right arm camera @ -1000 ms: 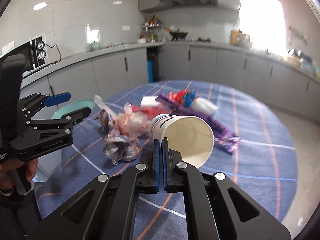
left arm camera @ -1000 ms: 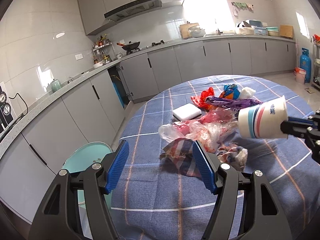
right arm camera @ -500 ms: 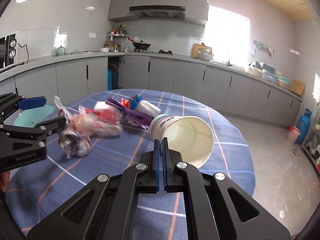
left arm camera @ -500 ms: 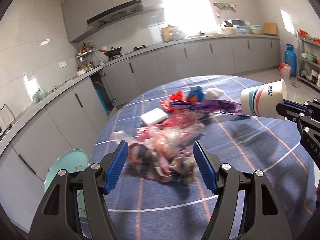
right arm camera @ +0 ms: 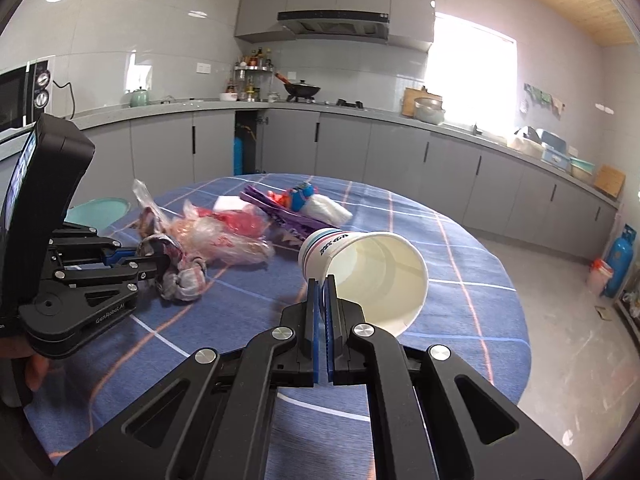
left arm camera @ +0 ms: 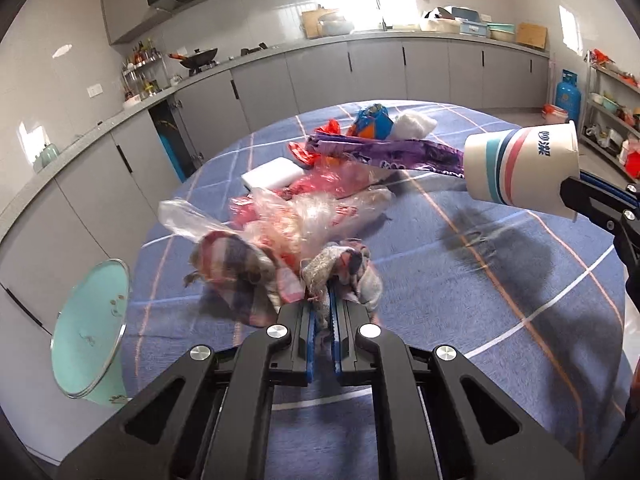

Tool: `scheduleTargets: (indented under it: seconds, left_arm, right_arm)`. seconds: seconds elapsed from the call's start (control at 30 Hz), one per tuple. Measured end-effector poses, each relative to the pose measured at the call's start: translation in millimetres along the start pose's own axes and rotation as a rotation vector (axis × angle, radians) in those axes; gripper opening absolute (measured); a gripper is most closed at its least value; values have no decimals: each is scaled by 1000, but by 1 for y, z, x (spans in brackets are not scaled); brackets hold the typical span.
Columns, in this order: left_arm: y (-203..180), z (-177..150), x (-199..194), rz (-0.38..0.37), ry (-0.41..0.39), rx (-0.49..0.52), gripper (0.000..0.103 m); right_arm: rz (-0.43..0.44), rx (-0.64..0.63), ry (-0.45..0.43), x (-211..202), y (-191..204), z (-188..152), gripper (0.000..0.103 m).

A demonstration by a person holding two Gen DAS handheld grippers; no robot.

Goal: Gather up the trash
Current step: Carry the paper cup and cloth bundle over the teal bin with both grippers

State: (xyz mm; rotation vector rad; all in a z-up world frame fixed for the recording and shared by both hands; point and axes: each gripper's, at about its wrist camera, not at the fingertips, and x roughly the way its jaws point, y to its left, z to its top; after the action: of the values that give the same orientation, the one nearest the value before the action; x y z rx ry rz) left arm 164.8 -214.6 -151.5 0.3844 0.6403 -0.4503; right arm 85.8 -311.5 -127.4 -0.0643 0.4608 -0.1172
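My left gripper (left arm camera: 324,300) is shut on a crumpled plaid rag (left arm camera: 340,268) at the near end of a trash pile on the round table; the rag also shows in the right wrist view (right arm camera: 180,268). Clear and red plastic bags (left arm camera: 312,208) lie just behind it. My right gripper (right arm camera: 322,284) is shut on the rim of a white paper cup (right arm camera: 372,268) with blue and red stripes, held on its side above the table; the cup also shows in the left wrist view (left arm camera: 520,168). The left gripper (right arm camera: 160,264) is seen from the side.
A purple wrapper (left arm camera: 392,154), a white block (left arm camera: 274,174), a blue-orange packet (left arm camera: 372,122) and a white bag (left arm camera: 414,124) lie farther back. The table has a blue checked cloth (left arm camera: 500,280). A teal bin (left arm camera: 90,328) stands left of the table. Grey cabinets (right arm camera: 400,148) line the walls.
My left gripper was open above the pile and has now shut on the plaid rag. My right gripper still holds the cup and has shifted a little.
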Motion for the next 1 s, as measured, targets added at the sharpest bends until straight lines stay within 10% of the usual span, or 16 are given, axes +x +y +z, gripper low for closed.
scheduleTargets:
  seconds: [1.0]
  left_arm:
    - [144, -1, -92, 300, -208, -174, 4]
  right_arm:
    - [256, -12, -158, 40, 91, 102, 3]
